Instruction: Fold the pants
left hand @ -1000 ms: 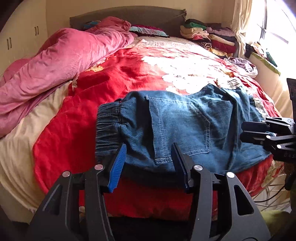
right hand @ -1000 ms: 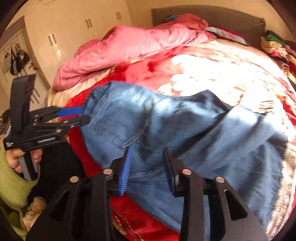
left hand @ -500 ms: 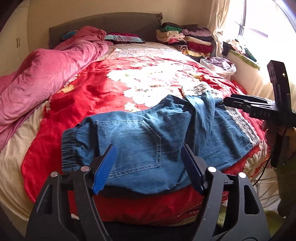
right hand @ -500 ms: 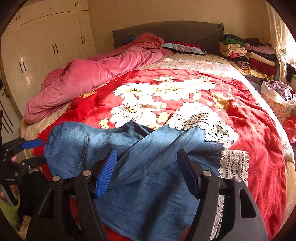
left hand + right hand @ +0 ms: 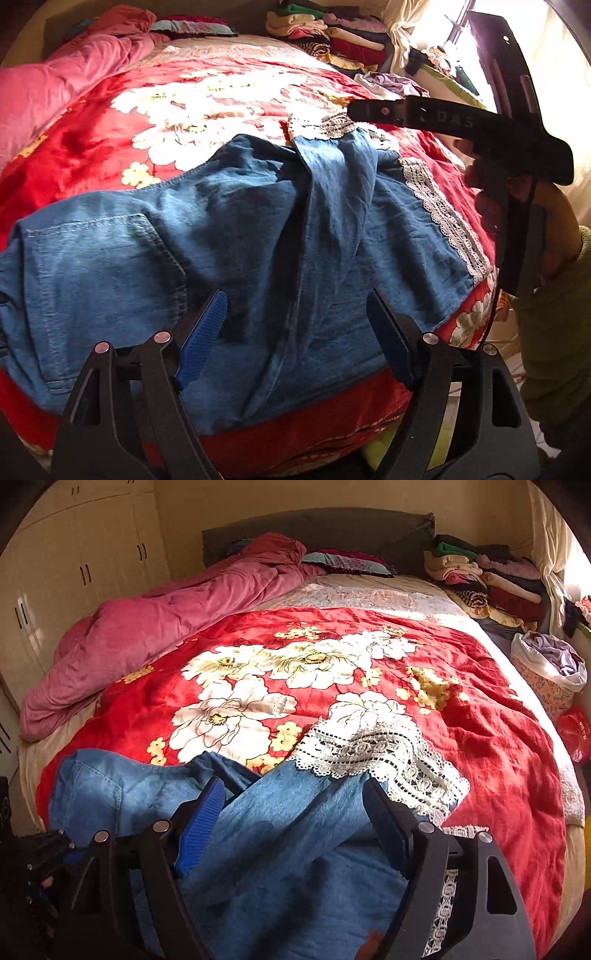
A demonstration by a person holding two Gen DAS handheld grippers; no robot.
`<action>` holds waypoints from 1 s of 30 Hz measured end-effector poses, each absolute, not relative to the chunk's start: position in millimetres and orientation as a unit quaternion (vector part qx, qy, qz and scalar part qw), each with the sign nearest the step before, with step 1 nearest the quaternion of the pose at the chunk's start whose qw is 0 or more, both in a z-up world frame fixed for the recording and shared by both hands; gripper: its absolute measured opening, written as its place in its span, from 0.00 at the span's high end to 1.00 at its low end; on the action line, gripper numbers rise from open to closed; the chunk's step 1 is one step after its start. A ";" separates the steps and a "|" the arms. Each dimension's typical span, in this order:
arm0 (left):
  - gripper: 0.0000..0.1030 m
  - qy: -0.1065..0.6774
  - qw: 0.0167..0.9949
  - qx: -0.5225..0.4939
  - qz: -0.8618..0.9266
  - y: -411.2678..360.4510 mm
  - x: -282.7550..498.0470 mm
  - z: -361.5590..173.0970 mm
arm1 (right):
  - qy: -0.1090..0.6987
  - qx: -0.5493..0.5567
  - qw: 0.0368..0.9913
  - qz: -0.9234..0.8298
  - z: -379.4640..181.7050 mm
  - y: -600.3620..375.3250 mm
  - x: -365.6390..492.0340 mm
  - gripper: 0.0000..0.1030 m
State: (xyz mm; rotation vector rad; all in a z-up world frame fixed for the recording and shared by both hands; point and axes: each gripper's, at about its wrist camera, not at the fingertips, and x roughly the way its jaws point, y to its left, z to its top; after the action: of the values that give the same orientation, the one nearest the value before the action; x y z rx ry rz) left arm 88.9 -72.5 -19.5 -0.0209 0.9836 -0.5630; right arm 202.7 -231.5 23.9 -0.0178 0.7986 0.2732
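Blue denim pants [image 5: 258,229] with white lace leg hems [image 5: 369,746] lie crumpled across the near edge of the red floral bedspread [image 5: 332,657]. One leg is thrown over the other. My left gripper [image 5: 295,332] is open and empty, hovering over the seat of the pants by the back pocket [image 5: 92,266]. My right gripper [image 5: 291,819] is open and empty, just above the upper leg near the lace hem. The right gripper also shows in the left wrist view [image 5: 369,110], at the right over the lace hem; whether it is open does not show there.
A pink duvet [image 5: 147,635] lies bunched on the bed's left side. Stacks of folded clothes [image 5: 480,579] sit at the head on the right. A laundry basket [image 5: 546,672] stands beside the bed on the right. Wardrobe doors [image 5: 55,572] line the left wall.
Both grippers have opened wide and let go of the pants. The pants now lie on the bed. The left gripper moved right, closer over the seat; the right moved toward the hems.
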 end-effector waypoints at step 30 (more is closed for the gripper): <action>0.88 0.453 0.843 0.023 -0.291 -100.1 101.5 -36.5 | 0.443 0.015 0.892 0.095 -20.9 -235.6 288.4 0.91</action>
State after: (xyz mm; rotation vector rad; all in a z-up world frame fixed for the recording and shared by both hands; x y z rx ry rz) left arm 101.5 -100.1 -36.5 0.0481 0.9558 -0.6137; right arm 288.4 -235.6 -20.9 0.0319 0.9186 0.1974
